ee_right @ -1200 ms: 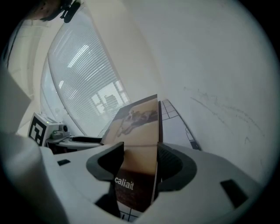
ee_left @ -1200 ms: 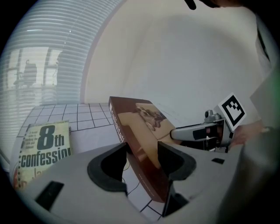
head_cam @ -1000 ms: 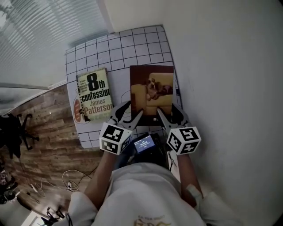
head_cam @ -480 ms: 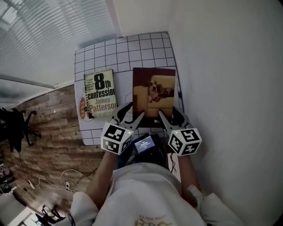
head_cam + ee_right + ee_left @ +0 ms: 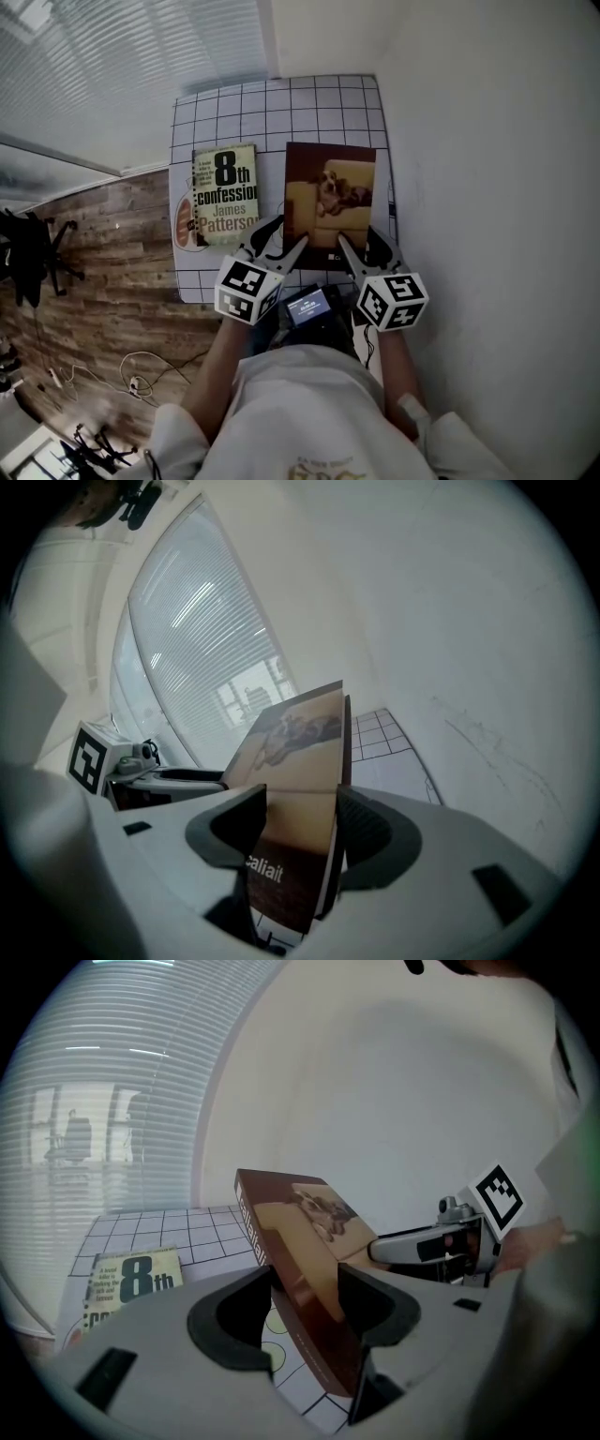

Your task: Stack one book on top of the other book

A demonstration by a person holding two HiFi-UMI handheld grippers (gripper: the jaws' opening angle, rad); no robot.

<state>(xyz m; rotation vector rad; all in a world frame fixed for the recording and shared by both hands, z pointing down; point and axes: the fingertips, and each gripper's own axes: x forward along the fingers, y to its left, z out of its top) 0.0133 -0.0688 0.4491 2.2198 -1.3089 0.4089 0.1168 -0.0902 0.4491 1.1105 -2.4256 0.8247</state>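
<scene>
A brown book with a dog on its cover (image 5: 330, 192) is held at its near end by both grippers, lifted and tilted above the white gridded table (image 5: 281, 103). My left gripper (image 5: 274, 240) is shut on its near left corner, with the spine between the jaws (image 5: 305, 1302). My right gripper (image 5: 360, 246) is shut on the near right corner, and the cover (image 5: 295, 761) fills the gap between its jaws (image 5: 298, 829). The second book, pale green with "8th confession" (image 5: 226, 194), lies flat to the left (image 5: 127, 1283).
A white wall (image 5: 487, 141) runs close along the table's right side. Window blinds (image 5: 112, 66) stand at the back left. Wood floor (image 5: 94, 272) with cables and a chair lies left of the table. A small screen (image 5: 307, 306) hangs at the person's chest.
The brown book and both grippers have drifted a little left, narrowing the gap to the green book. Both grips are unchanged, and the head view has shifted.
</scene>
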